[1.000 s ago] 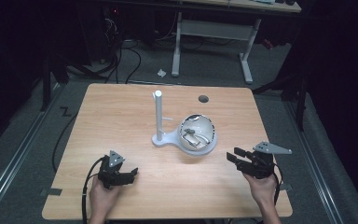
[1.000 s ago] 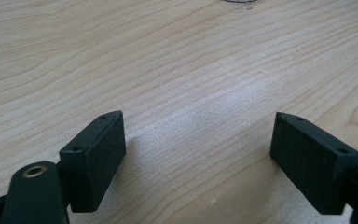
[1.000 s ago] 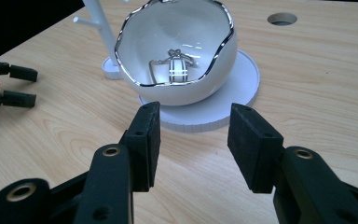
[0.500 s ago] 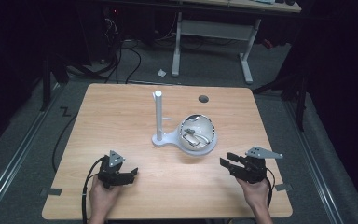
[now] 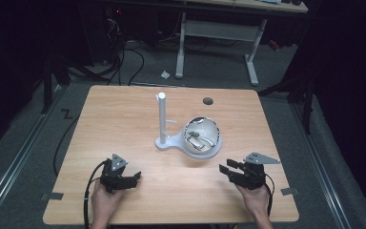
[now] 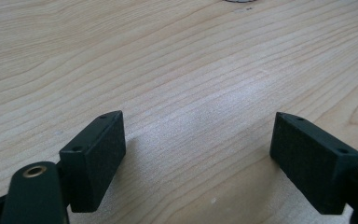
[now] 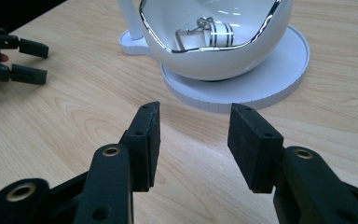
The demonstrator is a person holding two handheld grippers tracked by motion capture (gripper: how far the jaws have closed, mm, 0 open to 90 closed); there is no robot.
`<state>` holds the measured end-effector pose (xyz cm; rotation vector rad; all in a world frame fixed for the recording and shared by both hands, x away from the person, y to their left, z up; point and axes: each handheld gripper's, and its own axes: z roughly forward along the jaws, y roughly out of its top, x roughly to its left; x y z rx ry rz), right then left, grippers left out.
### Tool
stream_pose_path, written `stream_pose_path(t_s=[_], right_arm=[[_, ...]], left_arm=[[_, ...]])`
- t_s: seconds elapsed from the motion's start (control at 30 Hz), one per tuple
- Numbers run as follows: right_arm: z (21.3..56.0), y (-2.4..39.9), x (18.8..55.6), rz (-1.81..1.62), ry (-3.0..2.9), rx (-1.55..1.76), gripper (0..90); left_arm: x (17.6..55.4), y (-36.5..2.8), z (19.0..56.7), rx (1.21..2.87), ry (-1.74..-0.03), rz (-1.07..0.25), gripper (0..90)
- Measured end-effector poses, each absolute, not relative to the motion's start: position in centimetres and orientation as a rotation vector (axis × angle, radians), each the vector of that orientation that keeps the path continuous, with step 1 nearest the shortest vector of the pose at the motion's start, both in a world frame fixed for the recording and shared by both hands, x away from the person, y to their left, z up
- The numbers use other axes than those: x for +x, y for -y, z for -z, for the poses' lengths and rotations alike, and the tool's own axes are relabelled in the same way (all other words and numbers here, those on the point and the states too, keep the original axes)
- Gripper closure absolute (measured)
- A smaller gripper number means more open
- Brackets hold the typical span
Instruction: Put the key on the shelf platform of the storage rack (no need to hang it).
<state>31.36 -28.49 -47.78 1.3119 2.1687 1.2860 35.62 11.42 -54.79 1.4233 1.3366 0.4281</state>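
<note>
Both sets of jaws open, empty. Bowl (image 7: pixel 214 42) looks glossy, slick, breakable; right gripper (image 7: pixel 193 140) should pinch its rim, gently.

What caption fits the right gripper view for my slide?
Open right gripper facing a white bowl on its white stand, wooden table below.

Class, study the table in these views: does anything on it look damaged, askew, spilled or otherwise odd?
Nothing stands out. The white bowl sits upright on the white stand's round base, with a small metal clip lying inside. Its wavy chrome rim looks made that way, not broken. Nothing is spilled on the wooden table.
</note>
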Motion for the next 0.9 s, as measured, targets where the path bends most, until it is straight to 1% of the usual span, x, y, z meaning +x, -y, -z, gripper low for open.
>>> stream_pose_path(t_s=[0.9], right_arm=[[50.9,26.1,31.3,-1.231,-2.236,1.304,54.1]], left_arm=[[35.6,-11.4,54.8,1.423,-1.337,-0.428,18.5]])
